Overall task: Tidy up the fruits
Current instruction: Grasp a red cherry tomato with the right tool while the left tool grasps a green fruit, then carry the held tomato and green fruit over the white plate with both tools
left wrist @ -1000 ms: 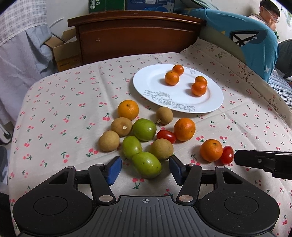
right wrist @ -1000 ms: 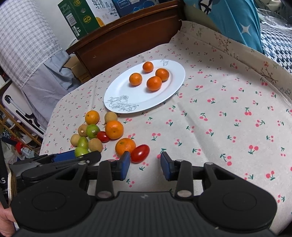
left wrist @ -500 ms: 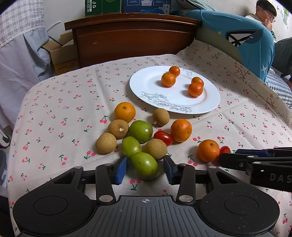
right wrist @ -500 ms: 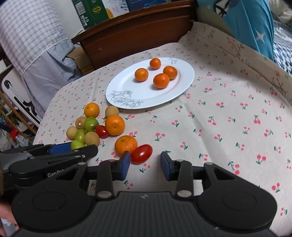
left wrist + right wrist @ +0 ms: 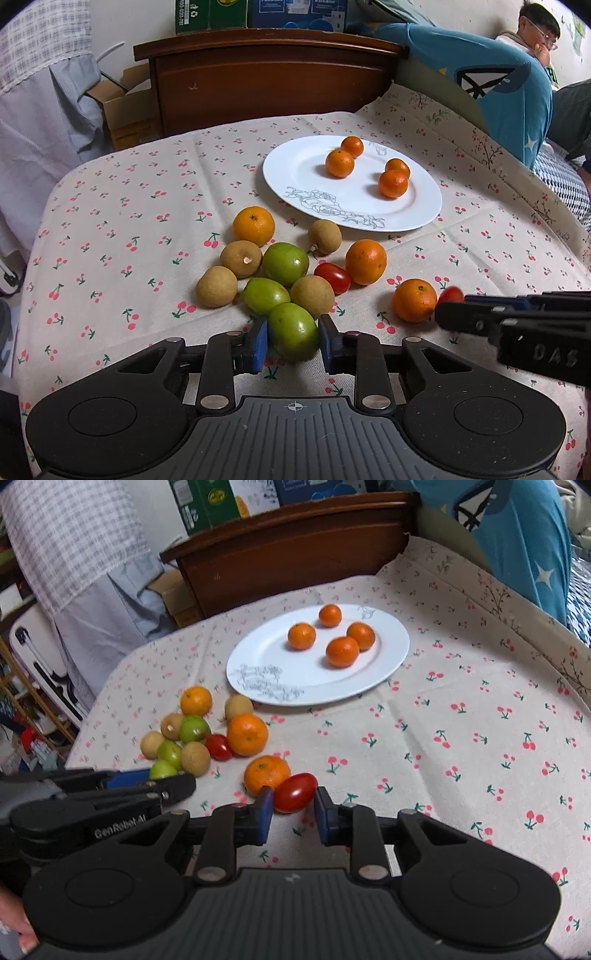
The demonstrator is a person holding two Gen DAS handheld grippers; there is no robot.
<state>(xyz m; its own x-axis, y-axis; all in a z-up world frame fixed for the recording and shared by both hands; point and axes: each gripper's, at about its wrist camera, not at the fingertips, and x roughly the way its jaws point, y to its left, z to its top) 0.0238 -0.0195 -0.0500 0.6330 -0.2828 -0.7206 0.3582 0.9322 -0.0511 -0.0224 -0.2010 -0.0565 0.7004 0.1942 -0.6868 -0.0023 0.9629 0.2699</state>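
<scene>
My left gripper [image 5: 291, 334] is shut on a green fruit [image 5: 293, 338], the nearest one of a loose cluster on the cherry-print cloth. My right gripper [image 5: 294, 805] has a red cherry tomato [image 5: 295, 792] between its blue pads. Its jaws are closing, and both pads touch the tomato's sides. An orange [image 5: 266, 773] lies against the tomato on its left. Further back, a white plate [image 5: 295, 173] holds several small mandarins. In the right wrist view the left gripper [image 5: 184, 784] comes in from the left edge.
The cluster also holds two more green fruits, brown longans, an orange [image 5: 253, 226], another orange [image 5: 365, 261] and a second tomato [image 5: 332, 277]. A dark wooden headboard [image 5: 266, 74] stands behind the table. A seated person [image 5: 539, 29] is at the far right.
The left jaws have closed from wide apart onto the green fruit. The right jaws have narrowed around the red tomato, which now sits between the pads.
</scene>
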